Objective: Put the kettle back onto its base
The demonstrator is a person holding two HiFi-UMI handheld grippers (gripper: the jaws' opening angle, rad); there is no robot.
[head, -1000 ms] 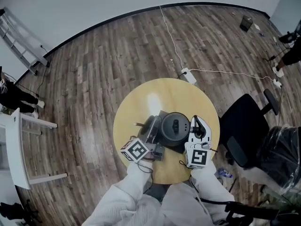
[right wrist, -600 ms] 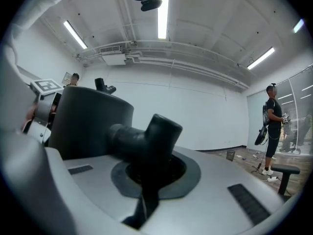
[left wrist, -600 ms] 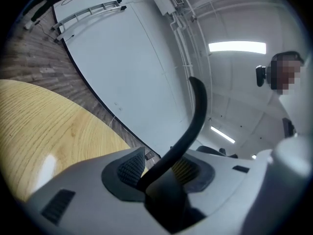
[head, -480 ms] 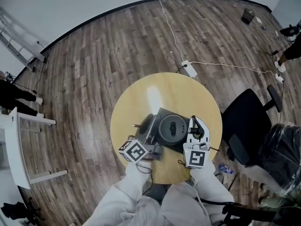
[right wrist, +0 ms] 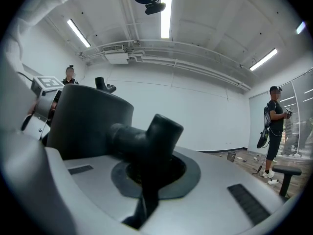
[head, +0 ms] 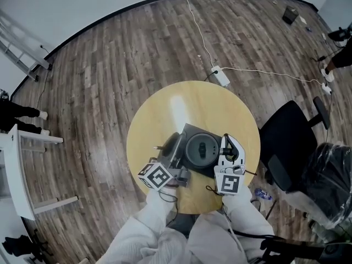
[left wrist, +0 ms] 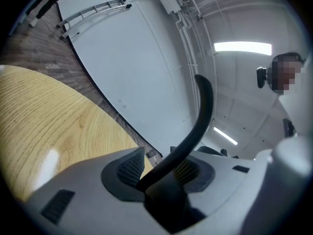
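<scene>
A black gooseneck kettle (head: 202, 150) is over a dark square base (head: 188, 130) on the round wooden table (head: 165, 109). Whether it rests on the base I cannot tell. My left gripper (head: 177, 157) is at the kettle's left, shut on its thin curved spout (left wrist: 195, 131), which rises between the pads. At the kettle's right side, my right gripper (head: 231, 150) is shut on the black handle (right wrist: 154, 141). The kettle's body (right wrist: 88, 121) fills the left of the right gripper view. Both grippers point level.
A black office chair (head: 289, 142) stands close to the table's right. A white power strip (head: 220, 76) with its cable lies on the wood floor beyond the table. A white desk (head: 16, 169) is at far left. A person (right wrist: 275, 126) stands at the room's right.
Both grippers and the kettle have sunk a little toward the square base. Both grips have stayed as they were.
</scene>
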